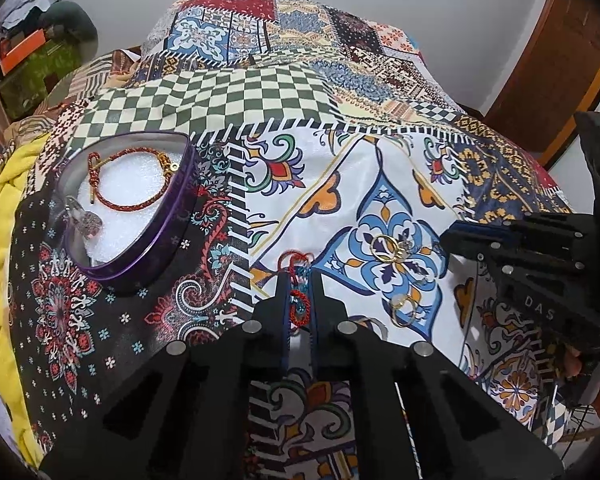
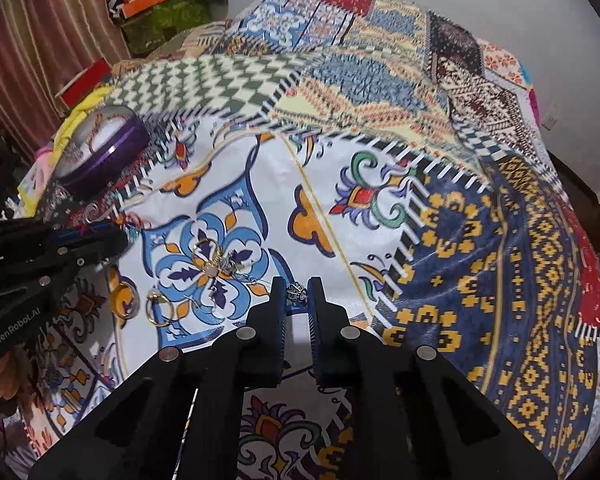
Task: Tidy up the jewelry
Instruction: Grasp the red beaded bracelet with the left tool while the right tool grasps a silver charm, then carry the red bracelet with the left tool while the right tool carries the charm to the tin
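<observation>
While the left gripper (image 1: 299, 280) pinches a red cord bracelet (image 1: 299, 301) on the patterned bedspread (image 1: 320, 184) near the purple tin (image 1: 140, 256), the right gripper (image 2: 297, 294) clamps a small silver ornament (image 2: 297, 293).

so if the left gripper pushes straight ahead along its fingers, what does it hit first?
Apart from the red cord bracelet between the left gripper fingers, probably just patterned bedspread; the purple tin sits left of that line. Depth unclear.
</observation>
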The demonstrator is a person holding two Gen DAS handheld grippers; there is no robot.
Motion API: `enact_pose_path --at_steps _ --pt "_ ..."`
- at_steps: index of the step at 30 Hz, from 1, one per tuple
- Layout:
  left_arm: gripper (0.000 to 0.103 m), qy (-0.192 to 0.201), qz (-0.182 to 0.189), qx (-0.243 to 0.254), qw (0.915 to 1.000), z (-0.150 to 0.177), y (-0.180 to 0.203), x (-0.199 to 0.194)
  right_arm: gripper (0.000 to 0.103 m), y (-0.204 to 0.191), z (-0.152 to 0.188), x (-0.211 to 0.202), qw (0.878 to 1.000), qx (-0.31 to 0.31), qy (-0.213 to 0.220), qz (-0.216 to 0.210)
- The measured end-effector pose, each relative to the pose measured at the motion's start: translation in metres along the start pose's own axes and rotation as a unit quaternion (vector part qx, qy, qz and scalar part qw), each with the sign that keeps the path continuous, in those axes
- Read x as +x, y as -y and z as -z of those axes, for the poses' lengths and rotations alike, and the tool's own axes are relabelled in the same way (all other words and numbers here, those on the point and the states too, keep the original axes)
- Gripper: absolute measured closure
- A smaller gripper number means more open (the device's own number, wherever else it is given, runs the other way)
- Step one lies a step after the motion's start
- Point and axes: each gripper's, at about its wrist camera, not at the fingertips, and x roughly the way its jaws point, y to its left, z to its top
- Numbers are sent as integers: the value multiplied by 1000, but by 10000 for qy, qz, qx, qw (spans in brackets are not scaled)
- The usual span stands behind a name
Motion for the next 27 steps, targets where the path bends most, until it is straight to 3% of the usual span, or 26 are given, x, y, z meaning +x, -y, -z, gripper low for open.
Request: enact_pose_path --at_steps 17,27 --pt "97 661 -116 -117 9977 -3 -6 -75 94 -16 -16 -72 9962 -122 848 157" --pt "97 1257 -262 -196 9915 -10 -21 -130 94 -45 -33 -103 9906 -280 1334 -134"
